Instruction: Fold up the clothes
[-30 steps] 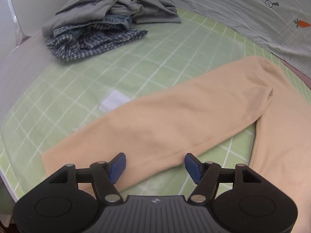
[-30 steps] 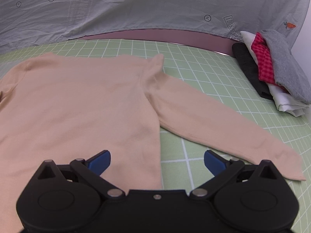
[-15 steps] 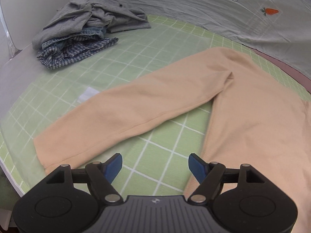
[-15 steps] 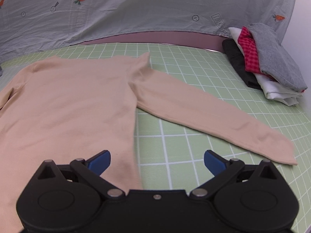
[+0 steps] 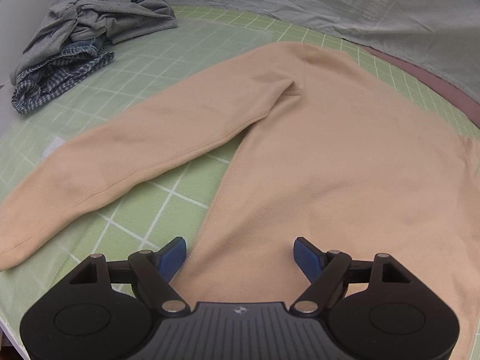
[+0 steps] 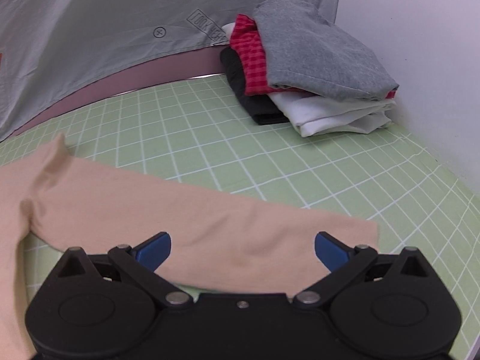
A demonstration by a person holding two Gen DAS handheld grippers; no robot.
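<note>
The tan sweater lies spread flat on the green checked mat, nothing folded yet. The left tongs hang over the body's side edge near the hem; their jaws are opening, wide apart, with cloth below them but nothing pinched. One sleeve runs out ahead and to the left of these tongs, its cuff off to their far left.

The right tongs hover over the other sleeve, close to its cuff, which ends just ahead of the right-hand pad. These jaws stand wide too, gripping nothing; the frame is a little smeared here, so I cannot tell how near the pads are to the cloth.

My reading of the risks:
- The sweater is thin and lies flat, so pads closing from above may skate over it or catch only the top layer, leaving the lower layer behind and the fold crooked.
- The left tongs straddle the side edge; closing there could grab mat along with cloth, or miss the edge.
- The sleeve already has a ripple between the right jaws and a bunch at the armpit; dragging it would deepen the creases.
- A rumpled pile sits far ahead-left of the left tongs, and a folded stack ahead-right of the right ones; a wide swing could disturb either.
</note>
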